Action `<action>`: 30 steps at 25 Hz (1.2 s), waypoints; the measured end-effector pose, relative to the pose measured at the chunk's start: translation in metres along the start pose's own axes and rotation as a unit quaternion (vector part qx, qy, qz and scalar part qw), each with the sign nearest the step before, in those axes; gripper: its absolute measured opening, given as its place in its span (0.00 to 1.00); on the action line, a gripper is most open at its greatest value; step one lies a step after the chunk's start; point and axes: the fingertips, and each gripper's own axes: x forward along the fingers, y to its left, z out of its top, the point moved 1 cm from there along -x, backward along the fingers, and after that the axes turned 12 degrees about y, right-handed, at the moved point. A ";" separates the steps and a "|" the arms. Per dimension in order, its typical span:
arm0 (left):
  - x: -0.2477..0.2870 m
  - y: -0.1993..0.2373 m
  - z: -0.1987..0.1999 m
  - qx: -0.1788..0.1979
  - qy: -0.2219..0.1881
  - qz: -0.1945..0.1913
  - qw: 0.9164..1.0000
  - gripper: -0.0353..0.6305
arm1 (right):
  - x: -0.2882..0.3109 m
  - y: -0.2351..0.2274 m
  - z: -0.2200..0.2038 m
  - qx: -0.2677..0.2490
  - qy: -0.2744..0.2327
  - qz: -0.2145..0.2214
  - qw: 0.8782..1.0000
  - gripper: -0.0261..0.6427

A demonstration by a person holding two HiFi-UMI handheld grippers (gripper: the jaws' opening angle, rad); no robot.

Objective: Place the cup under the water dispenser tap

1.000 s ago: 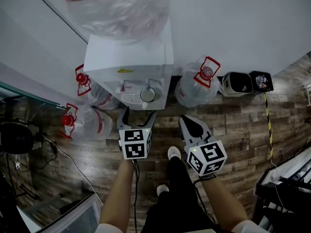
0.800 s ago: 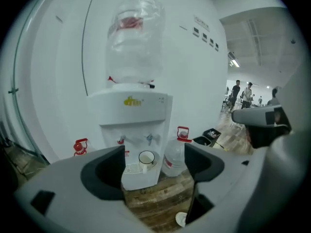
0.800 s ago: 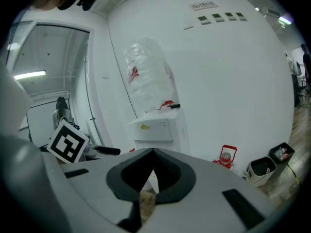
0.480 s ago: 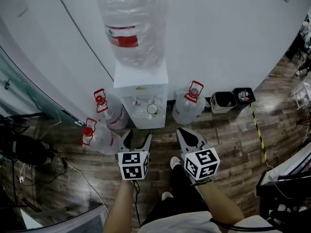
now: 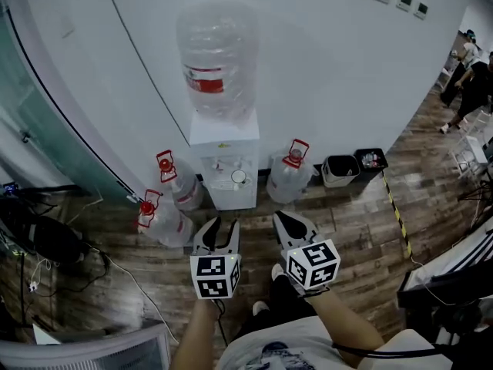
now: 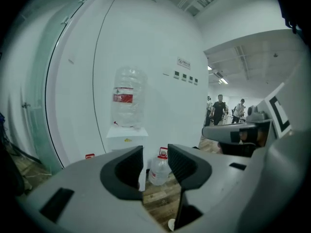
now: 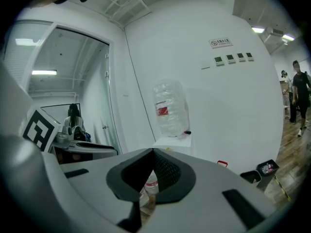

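A white water dispenser stands against the curved wall with a large clear bottle on top. A small white cup sits in its recess below the taps. Both grippers hang well back from it, above the wooden floor. My left gripper has a narrow gap between its jaws, which are closing with nothing in them; the left gripper view shows the dispenser far off beyond the gap. My right gripper is shut and empty, its tips meeting in the right gripper view.
Three spare water jugs with red caps stand on the floor: one to the right of the dispenser, two to its left. Two small bins sit further right. A glass wall runs on the left; people stand far right.
Both grippers have risen and drawn back from the dispenser, which now looks smaller and farther. The left jaws have narrowed. The cup stays in the recess.
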 end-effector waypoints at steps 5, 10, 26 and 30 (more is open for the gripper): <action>-0.038 -0.023 -0.010 -0.003 -0.016 0.009 1.000 0.25 | -0.039 0.010 -0.003 -0.009 -0.001 0.008 1.000 0.07; -0.055 -0.039 -0.021 0.001 -0.011 0.019 1.000 0.18 | -0.059 0.007 -0.007 -0.008 0.000 0.016 1.000 0.07; -0.041 -0.088 0.004 0.013 -0.026 0.051 0.998 0.13 | -0.084 -0.011 0.004 -0.031 -0.011 0.070 0.997 0.07; -0.041 -0.091 0.012 0.026 -0.030 0.063 0.997 0.13 | -0.086 -0.021 0.007 -0.031 -0.014 0.071 0.997 0.07</action>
